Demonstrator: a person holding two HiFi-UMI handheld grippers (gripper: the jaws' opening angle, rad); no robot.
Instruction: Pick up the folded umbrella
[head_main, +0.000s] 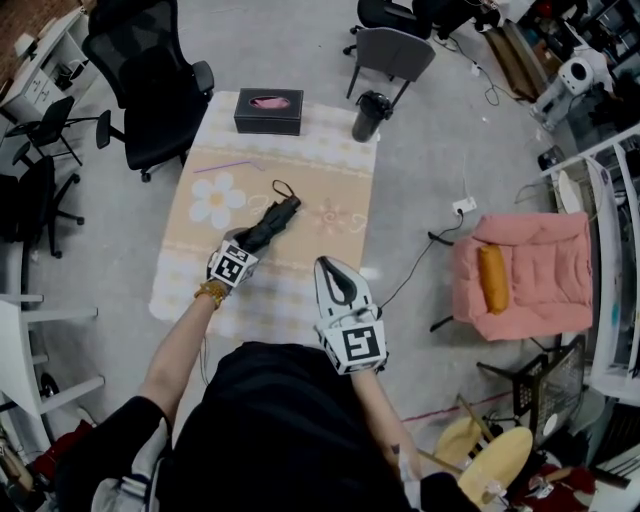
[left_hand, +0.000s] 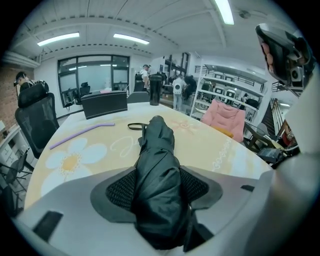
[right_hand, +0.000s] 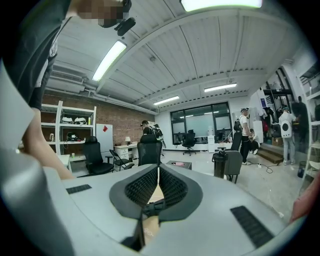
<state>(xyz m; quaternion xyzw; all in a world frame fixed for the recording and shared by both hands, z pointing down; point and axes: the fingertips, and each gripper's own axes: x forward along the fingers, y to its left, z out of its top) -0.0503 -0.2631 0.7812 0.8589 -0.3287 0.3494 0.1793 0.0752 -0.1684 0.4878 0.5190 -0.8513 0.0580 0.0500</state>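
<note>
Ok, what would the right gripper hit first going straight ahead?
Likely the black tissue box at the table's far end; height is unclear, so the right gripper might pass over it.

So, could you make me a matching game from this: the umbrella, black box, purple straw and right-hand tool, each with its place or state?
1 folded umbrella
2 black box
3 purple straw
4 right tool

A shut, nothing in it
B far edge of the table
C clamped in the left tool
D lying by the white flower print

Pairs: 1-C, 2-B, 3-D, 4-A.
</note>
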